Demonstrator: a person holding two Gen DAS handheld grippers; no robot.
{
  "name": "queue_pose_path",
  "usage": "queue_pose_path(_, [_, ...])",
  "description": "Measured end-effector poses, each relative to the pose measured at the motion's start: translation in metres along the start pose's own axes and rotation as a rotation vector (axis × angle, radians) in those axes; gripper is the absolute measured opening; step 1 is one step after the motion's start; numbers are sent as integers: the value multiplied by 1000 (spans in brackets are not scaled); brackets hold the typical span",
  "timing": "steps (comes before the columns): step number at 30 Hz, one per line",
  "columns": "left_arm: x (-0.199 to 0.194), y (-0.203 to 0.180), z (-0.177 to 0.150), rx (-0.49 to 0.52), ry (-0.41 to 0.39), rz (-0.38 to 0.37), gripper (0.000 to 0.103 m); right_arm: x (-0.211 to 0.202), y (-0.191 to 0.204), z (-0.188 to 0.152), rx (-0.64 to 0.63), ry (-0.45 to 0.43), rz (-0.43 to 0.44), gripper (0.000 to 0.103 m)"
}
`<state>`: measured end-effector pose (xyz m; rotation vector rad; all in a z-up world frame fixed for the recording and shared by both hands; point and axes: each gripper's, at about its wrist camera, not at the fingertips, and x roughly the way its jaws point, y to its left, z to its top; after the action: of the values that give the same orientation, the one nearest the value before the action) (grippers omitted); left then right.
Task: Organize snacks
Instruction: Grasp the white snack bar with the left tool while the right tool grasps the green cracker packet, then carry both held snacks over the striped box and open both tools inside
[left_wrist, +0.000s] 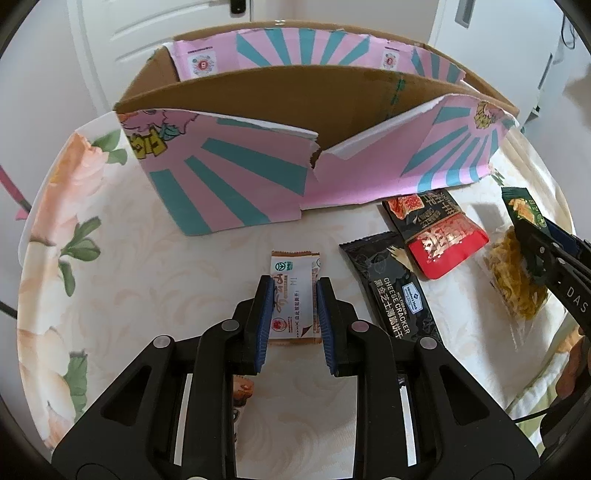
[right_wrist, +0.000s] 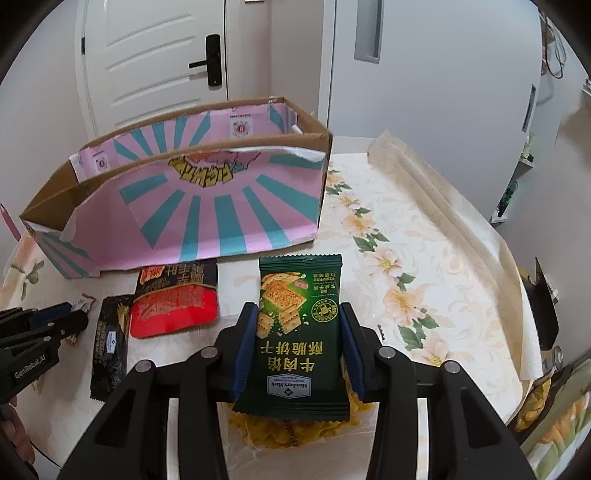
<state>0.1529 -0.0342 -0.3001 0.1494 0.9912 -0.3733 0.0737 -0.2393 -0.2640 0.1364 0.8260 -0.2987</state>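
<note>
While clamped | white packet (left_wrist: 293, 299) between left jaws | green packet (right_wrist: 299, 332) between right jaws

yellow snack bag (right_wrist: 295, 432) mostly hidden under green cracker packet (right_wrist: 295, 332), box (left_wrist: 258, 107) interior unseen

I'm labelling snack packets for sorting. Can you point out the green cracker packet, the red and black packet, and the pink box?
green cracker packet (right_wrist: 295, 332), right wrist view, middle of its front.
red and black packet (right_wrist: 175, 306), right wrist view, red lower half.
pink box (right_wrist: 221, 210), right wrist view, striped front wall.
</note>
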Motion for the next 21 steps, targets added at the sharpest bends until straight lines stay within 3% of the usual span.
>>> queue_pose_path(12, [-41,3,9,-50,-41,0,21,-18,-3,11,-8,-19,46,40])
queue_pose_path(21, [-105,-3,26,-125,-118,6,21,-53,-11,44,-42,-75,94,40])
